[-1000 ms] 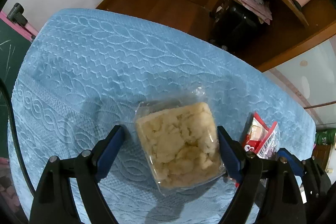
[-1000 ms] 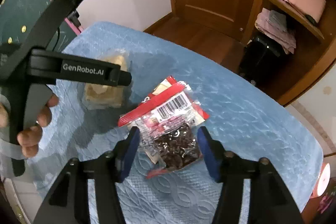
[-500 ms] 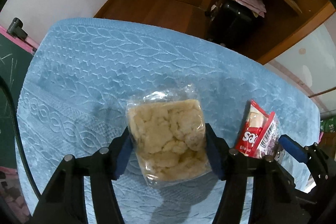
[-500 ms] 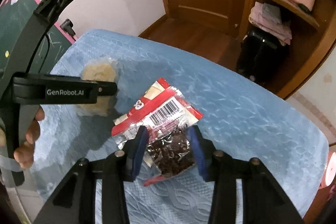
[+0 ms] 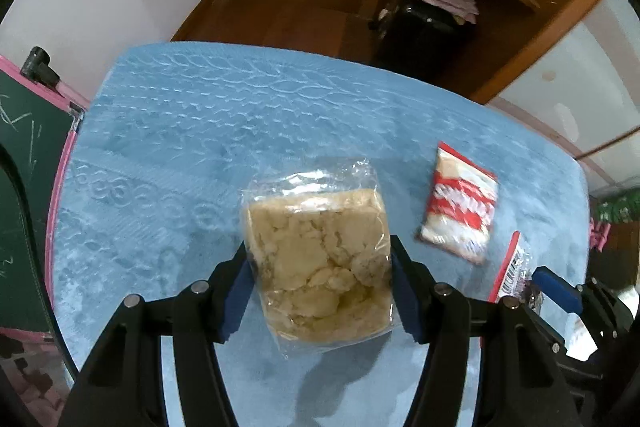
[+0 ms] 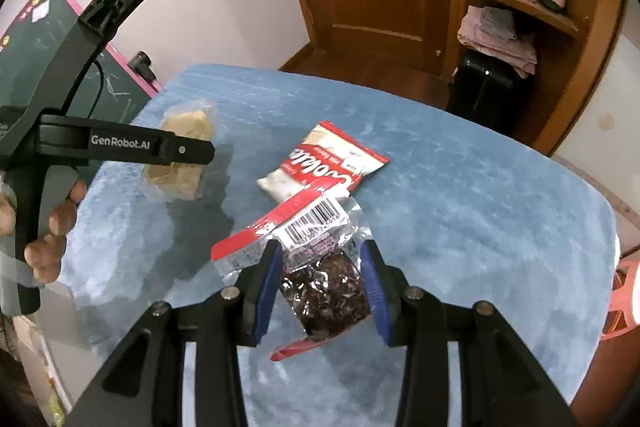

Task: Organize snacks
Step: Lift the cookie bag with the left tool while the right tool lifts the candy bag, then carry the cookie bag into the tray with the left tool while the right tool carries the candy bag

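Gripping — left jaws hold the pastry bag (image 5: 318, 259), right the dark snack packet (image 6: 320, 283).

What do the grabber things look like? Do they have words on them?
Each gripper is a black plastic frame with two fingers that carry blue pads and silver bolts at the joints. The left gripper shows the same look as the right gripper. From the side, its black body reads GenRobot.AI in white letters, and a thin black cable trails behind it.

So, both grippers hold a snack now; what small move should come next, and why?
Probably lift both a little higher. The left gripper clamps the pale crumbly packet, the right gripper the dark snack bag, whose top overlaps the red-and-white packet.
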Tool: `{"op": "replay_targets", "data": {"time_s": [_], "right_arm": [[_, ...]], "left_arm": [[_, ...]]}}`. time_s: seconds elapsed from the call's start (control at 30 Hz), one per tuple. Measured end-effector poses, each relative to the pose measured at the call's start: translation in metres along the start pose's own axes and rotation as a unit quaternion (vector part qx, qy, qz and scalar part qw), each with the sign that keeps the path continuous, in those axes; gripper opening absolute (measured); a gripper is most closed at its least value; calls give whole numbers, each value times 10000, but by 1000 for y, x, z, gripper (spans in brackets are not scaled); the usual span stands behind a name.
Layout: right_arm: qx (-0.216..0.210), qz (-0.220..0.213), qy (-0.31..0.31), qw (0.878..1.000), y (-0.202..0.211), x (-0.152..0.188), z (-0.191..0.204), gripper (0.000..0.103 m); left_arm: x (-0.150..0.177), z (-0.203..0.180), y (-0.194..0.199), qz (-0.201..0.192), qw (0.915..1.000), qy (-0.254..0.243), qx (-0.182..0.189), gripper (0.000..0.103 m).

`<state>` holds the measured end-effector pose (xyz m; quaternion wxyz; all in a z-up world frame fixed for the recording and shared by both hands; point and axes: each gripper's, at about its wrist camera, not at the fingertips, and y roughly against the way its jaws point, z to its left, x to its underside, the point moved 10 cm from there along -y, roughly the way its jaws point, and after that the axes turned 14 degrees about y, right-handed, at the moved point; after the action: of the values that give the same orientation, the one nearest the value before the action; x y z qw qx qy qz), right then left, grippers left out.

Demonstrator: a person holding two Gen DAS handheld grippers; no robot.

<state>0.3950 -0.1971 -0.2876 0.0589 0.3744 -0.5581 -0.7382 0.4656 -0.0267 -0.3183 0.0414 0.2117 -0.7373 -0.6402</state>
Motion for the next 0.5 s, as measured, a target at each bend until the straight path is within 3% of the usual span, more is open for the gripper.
{"op": "replay_targets", "data": {"time_s": [0.23,0.5], "right_arm": [[-176,-429,156,9988,67,-1,54,40],[-335,-1018,573,9926,160,-6,152,40]], "left_arm": [[40,22,77,-105,9987,-453,226,60],[98,73,173,-341,9955,-828,318,60]]}}
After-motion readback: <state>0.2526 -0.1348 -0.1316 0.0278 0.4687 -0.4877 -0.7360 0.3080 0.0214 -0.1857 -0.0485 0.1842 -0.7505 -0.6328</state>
